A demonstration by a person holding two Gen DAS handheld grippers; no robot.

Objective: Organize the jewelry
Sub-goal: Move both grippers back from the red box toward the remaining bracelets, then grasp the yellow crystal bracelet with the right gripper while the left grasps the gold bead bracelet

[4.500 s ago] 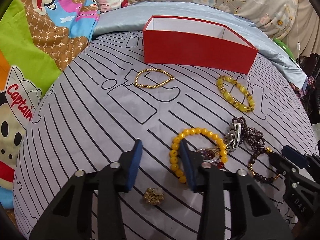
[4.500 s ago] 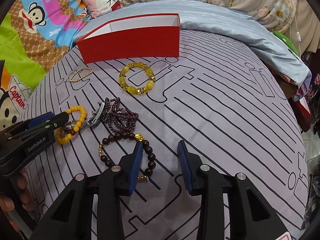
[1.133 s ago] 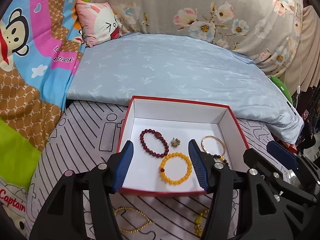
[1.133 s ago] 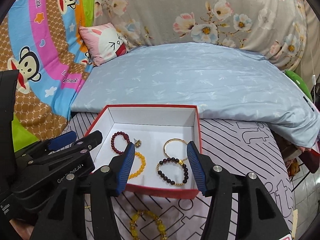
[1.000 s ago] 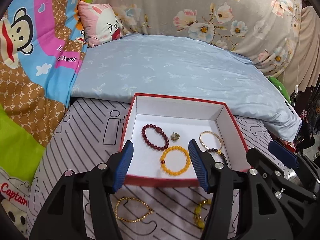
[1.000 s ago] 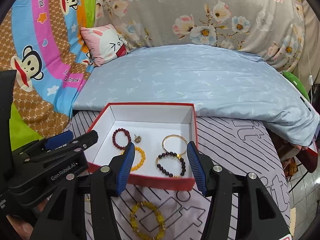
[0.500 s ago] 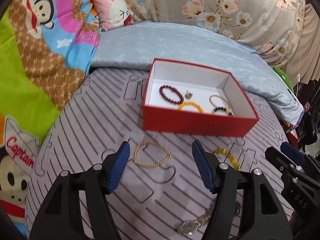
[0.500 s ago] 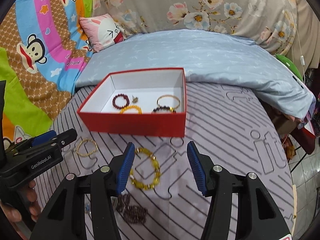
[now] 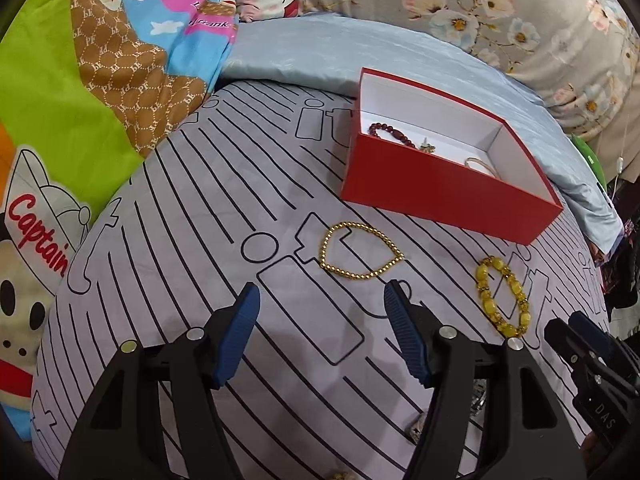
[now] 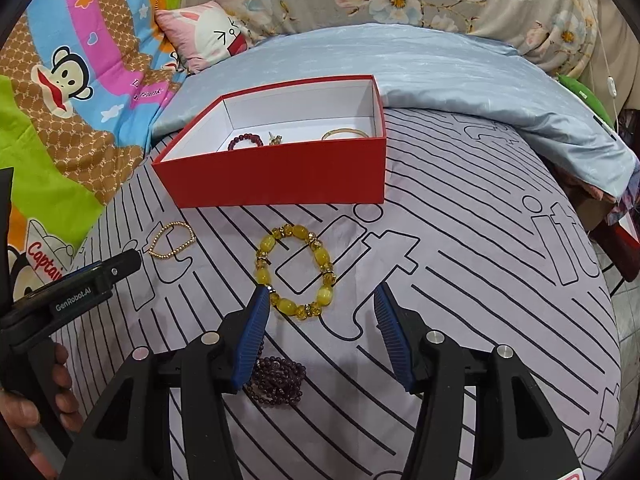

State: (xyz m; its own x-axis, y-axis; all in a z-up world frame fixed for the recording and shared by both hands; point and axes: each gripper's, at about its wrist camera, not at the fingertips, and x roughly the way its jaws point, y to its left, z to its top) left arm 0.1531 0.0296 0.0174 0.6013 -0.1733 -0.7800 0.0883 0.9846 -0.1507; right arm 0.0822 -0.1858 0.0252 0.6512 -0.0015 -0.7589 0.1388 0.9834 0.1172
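Note:
A red box (image 9: 448, 190) (image 10: 280, 176) with a white inside stands on the striped grey bedspread and holds a dark red bead bracelet (image 9: 386, 132), a small earring (image 10: 274, 139) and a thin gold bangle (image 10: 346, 133). A gold bead bracelet (image 9: 360, 256) (image 10: 172, 240) lies in front of the box. A yellow bead bracelet (image 10: 296, 272) (image 9: 502, 300) lies to its right. My left gripper (image 9: 322, 300) is open and empty, just short of the gold bracelet. My right gripper (image 10: 320, 300) is open and empty, over the near edge of the yellow bracelet. Purple beads (image 10: 276, 384) lie under it.
A light blue quilt (image 10: 420, 68) lies behind the box, with a pink pillow (image 10: 208, 36) and a cartoon blanket (image 9: 80, 80) at the left. A watch (image 9: 478, 396) and a small gold charm (image 9: 340, 475) lie near my left gripper. The bed edge falls off at right.
Both grippers have pulled back from above the box and come down low over the bedspread. The box now sits farther off and the loose bracelets are close in front of the fingers.

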